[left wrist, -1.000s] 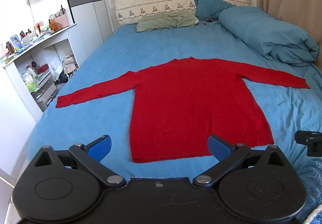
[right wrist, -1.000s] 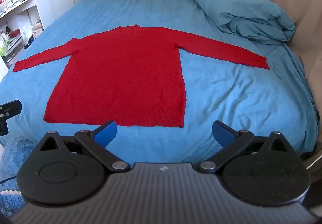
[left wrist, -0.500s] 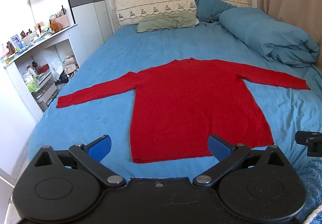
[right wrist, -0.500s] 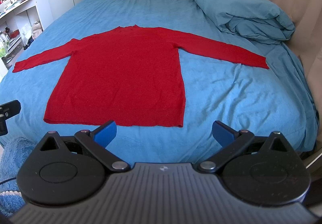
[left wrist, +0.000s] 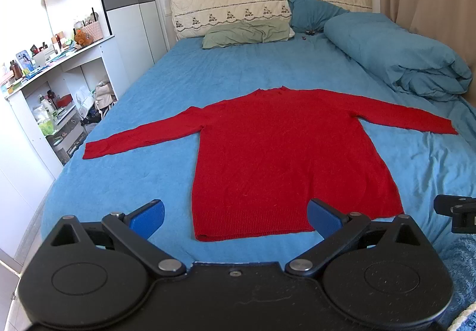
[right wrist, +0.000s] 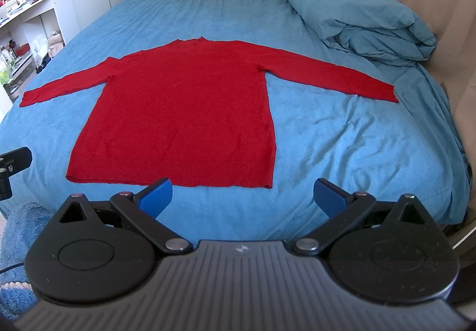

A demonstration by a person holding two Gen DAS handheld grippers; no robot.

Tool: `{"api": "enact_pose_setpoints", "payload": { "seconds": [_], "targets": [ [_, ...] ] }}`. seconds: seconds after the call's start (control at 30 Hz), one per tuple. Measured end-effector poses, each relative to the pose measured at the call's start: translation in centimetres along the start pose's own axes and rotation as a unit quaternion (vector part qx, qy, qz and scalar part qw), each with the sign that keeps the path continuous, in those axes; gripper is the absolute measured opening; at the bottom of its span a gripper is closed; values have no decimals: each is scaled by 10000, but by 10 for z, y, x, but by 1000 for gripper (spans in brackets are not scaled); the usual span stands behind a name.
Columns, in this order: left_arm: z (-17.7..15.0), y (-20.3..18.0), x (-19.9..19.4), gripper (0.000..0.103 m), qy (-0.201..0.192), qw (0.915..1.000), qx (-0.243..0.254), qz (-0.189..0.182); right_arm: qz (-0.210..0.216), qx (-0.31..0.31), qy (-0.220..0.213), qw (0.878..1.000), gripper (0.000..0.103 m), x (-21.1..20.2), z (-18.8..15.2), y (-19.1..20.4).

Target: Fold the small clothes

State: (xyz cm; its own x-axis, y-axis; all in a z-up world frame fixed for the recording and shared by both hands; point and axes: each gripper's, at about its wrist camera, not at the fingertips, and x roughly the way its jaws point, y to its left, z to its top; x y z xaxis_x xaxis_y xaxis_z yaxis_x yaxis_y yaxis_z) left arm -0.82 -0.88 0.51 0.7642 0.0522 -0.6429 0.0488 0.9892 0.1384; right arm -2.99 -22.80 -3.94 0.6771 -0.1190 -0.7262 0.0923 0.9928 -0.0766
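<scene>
Blue bedsheet (left wrist: 238, 69) carries my red sweater (left wrist: 282, 152), spread flat mid-bed with sleeves out, ready for folding. My left claw (left wrist: 236, 213) and right claw (right wrist: 242, 194) hang released just short of its hem, grasping nothing. Beyond it, a rolled duvet (right wrist: 357, 9).

A plain red sweater (left wrist: 276, 158) is being shown on a bright blue bed (left wrist: 238, 69), with a teal duvet (left wrist: 395, 57) and a sage green pillow (left wrist: 247, 34). Blue pads are being carried on the black left hand-held gripper (left wrist: 236, 216), same blue-on-black on the right hand-held gripper (right wrist: 242, 195).
</scene>
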Motion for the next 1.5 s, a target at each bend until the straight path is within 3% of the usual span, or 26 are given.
{"api": "enact_pose_setpoints", "payload": {
  "seconds": [1.5],
  "targets": [
    [2, 2, -9, 103, -30, 9999, -51, -130, 2, -4, -88, 10000, 103, -6, 2, 4]
  ]
}}
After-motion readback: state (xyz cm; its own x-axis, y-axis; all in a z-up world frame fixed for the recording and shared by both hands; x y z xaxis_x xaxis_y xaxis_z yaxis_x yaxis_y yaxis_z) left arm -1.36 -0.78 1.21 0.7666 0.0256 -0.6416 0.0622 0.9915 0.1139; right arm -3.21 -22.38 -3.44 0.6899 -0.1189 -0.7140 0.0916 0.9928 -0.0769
